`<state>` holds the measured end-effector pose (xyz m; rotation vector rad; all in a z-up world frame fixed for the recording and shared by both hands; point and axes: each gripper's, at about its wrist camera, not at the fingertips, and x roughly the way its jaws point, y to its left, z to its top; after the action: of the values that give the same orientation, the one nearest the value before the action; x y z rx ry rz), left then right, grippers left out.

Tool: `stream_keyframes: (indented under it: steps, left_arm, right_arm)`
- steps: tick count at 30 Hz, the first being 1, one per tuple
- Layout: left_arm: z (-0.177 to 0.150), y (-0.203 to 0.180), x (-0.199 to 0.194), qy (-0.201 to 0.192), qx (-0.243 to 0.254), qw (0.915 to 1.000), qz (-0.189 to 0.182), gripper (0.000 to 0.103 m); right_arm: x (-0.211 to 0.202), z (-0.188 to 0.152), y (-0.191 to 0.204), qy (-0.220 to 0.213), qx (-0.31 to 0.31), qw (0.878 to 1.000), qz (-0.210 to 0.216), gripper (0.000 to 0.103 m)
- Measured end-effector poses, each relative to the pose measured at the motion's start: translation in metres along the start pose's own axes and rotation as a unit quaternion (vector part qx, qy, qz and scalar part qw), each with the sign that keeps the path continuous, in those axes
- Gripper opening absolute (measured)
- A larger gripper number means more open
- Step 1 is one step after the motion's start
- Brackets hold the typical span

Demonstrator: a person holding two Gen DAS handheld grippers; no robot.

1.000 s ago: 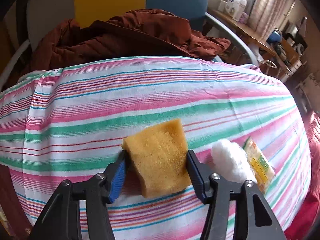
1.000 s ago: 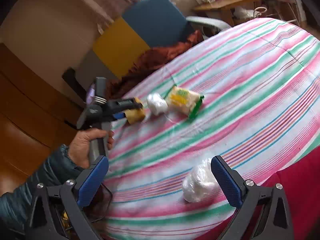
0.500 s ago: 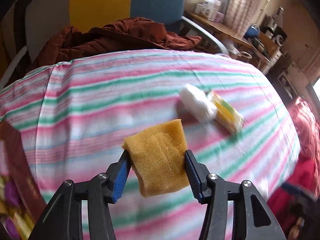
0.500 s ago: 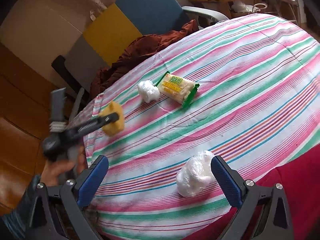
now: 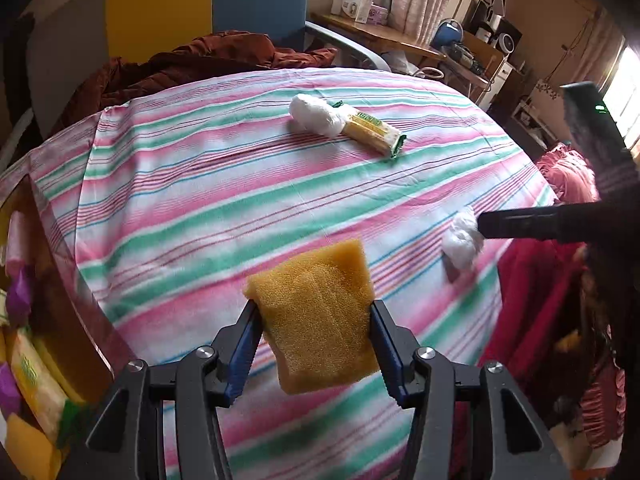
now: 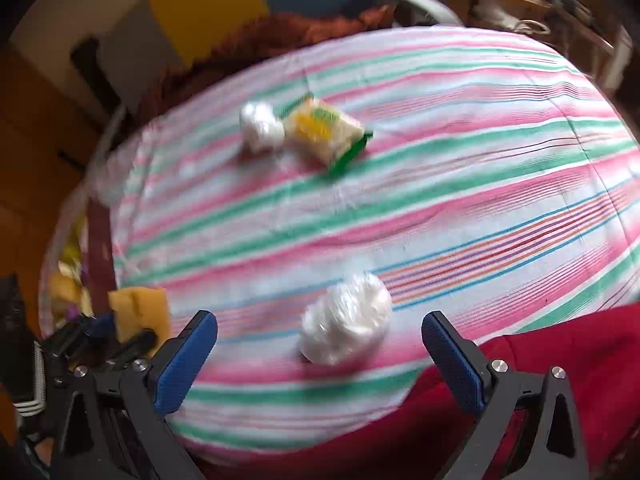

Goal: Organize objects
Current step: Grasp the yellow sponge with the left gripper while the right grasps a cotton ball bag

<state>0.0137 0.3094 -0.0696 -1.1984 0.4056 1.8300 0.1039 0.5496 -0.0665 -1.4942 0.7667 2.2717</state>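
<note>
Left hand-held gripper [image 5: 312, 334] clamped on yellow sponge [image 5: 316, 320], lifted above striped cloth [image 5: 240, 184] near its left edge; right hand-held gripper [image 6: 320, 348] spread wide around white plastic bundle [image 6: 346, 320] without touching, by near edge, broad bare cloth beyond up to snack packet [image 6: 326, 130].

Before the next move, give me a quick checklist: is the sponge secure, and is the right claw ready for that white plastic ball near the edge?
1. Yellow sponge clamped between left claw pads: ok.
2. Sponge clear of the striped tablecloth: ok, held above it.
3. Right claw open: ok, jaws stand wide.
4. Near white plastic ball lined up between the right claw's jaws: ok, not touched.
5. Far white ball and snack packet out of the way: ok, lying together across the table.
6. Room in the box at the table's left edge: cannot tell.
</note>
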Motion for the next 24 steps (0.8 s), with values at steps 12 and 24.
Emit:
stream_keyframes:
  steps: [12,24]
  left_arm:
    - [-0.016,0.011,-0.025,-0.024,-0.023,0.9992,-0.024,0.055]
    - [-0.026,0.031,-0.057,-0.062,-0.057,0.9962,-0.024,0.056]
  right_arm:
    - [0.028,0.001,0.019,0.08,-0.076,0.991,-0.072,0.078]
    - [0.004,-0.01,0.03,0.02,-0.1,0.992,-0.068,0.044]
